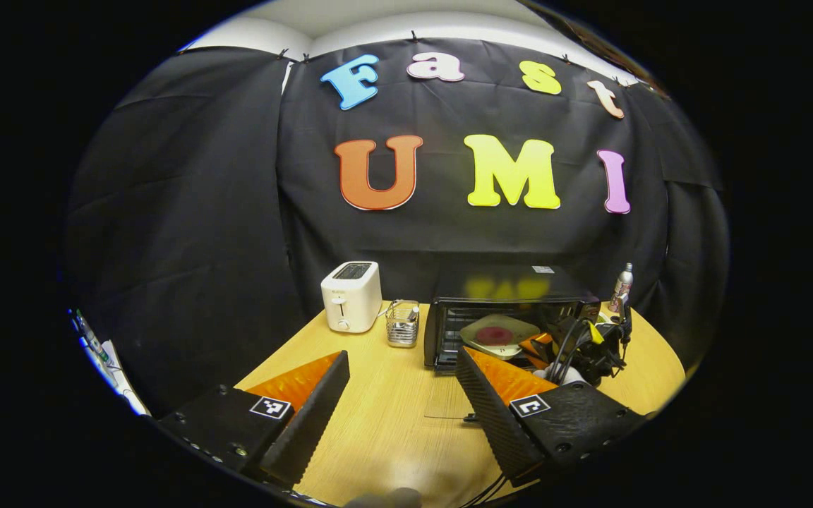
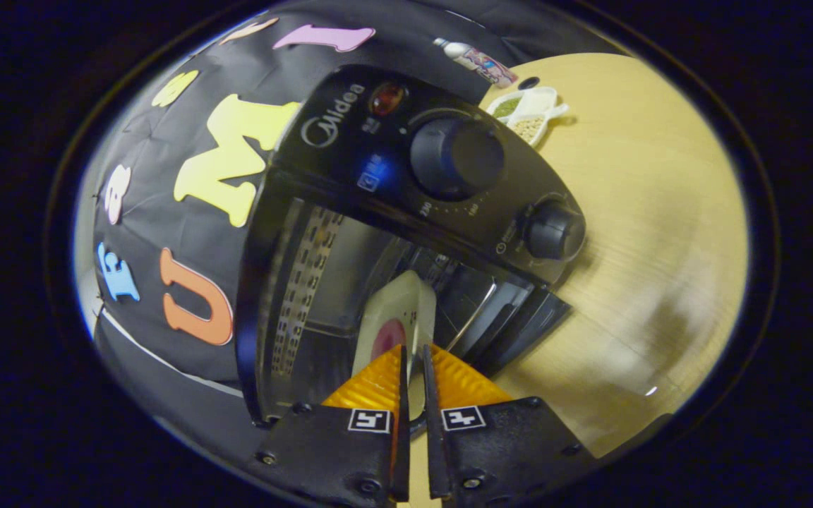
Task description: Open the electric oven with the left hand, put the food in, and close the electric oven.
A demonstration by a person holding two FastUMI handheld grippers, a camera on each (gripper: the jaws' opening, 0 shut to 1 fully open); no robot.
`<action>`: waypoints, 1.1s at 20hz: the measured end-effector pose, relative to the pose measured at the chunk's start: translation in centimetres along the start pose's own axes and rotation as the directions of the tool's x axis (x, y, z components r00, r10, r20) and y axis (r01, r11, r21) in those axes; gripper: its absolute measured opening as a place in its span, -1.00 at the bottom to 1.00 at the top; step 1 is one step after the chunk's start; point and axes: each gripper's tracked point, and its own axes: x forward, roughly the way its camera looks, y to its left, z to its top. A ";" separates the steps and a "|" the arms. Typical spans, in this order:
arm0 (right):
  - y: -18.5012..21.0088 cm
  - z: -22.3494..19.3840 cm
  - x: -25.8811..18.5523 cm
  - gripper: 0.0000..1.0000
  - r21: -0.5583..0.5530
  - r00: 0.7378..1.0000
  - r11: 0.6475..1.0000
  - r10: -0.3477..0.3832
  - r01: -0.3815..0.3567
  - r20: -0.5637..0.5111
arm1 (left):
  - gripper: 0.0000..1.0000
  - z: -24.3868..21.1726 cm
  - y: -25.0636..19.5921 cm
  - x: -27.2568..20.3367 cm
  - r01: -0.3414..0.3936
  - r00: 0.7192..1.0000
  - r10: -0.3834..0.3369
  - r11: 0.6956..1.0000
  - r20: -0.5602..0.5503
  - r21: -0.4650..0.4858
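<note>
**Plate halfway into the oven: tilt and rim clearance are the risks**

Nearest the lens in the right gripper view, the right gripper [image 2: 413,367] has its jaws drawn nearly together, pinching the rim of a pale plate [image 2: 398,310] with a dark red patch of food on it. The plate sits inside the mouth of the electric oven [image 2: 392,162], below its control knobs; the view is rolled, so how level it lies cannot be told. In the left gripper view, the left gripper [image 1: 401,384] hangs wide open and empty in front of the oven, above the wooden surface [image 1: 392,416], with the glass door folded down.

An edge-only grip could let the plate tip or slip. It may catch the oven rack or wall. The lowered door could be knocked by either gripper.
</note>
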 end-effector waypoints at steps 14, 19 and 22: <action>3.1 6.4 -19.8 0.89 -0.646 0.999 0.761 -0.048 0.053 0.025 | 0.94 1.5 -2.1 -3.7 0.099 0.994 -0.100 0.995 0.044 0.021; 3.0 10.7 -26.9 0.90 -0.777 0.988 0.613 -0.034 0.140 0.151 | 0.94 0.8 -3.1 -4.5 0.139 0.989 -0.140 0.990 0.051 0.028; 2.4 12.2 -30.7 0.90 -0.810 0.978 0.554 -0.033 0.190 0.207 | 0.94 -0.6 -4.2 -4.7 0.175 0.984 -0.176 0.984 0.038 0.026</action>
